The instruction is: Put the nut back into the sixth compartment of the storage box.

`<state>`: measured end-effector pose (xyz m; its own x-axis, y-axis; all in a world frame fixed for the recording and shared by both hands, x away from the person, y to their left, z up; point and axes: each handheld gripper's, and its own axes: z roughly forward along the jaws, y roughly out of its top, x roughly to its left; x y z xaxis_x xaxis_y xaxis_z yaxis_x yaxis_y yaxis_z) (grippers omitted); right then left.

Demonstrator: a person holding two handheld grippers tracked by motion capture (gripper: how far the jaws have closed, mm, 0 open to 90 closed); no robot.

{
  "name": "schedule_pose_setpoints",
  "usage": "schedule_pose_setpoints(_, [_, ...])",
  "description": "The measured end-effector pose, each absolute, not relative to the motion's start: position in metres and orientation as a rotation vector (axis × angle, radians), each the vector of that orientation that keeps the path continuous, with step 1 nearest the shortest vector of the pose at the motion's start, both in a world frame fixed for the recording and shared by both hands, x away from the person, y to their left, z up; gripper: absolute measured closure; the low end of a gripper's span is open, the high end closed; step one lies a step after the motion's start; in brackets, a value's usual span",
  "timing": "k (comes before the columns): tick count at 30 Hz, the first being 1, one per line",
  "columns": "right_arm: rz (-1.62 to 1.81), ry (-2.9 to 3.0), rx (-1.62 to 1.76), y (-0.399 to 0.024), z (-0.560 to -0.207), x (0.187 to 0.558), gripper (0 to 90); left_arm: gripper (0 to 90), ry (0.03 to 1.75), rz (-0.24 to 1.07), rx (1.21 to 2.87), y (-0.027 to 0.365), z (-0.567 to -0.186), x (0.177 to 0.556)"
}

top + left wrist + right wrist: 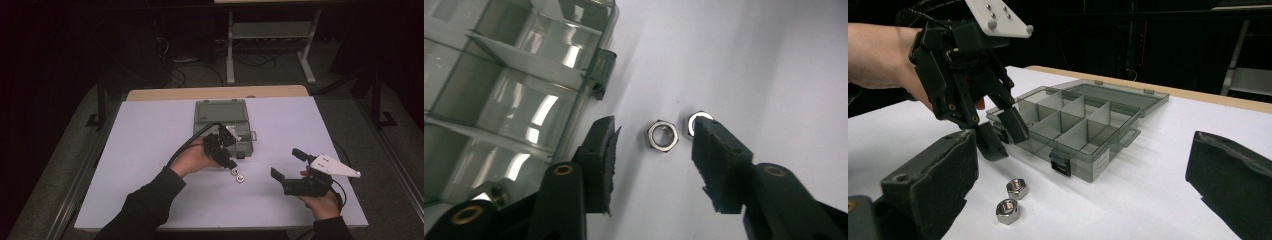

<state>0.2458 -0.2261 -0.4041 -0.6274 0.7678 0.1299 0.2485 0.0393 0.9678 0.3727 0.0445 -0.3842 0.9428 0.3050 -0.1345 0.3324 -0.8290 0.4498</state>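
Two steel hex nuts (663, 135) lay loose on the white table (150, 150), just near of the open compartment box (1083, 135) (its visible cells looked empty), so no sorting seemed done. The left gripper (654, 150) straddled one nut, jaws apart and not pressing; the right gripper (286, 165) rested wide open, well to the right.

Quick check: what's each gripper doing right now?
Left gripper: open, jaws either side of a nut on the table, not yet pressing on it.
Right gripper: open, holding nothing.
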Motion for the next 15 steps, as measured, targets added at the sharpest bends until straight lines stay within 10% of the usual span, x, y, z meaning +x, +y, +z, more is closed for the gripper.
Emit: schedule_pose_setpoints(15, [1.617, 1.896, 1.024, -0.226, -0.404, 0.246, 0.0, 60.7, 0.47, -0.115, 2.654, 0.029, -0.404, 0.37])
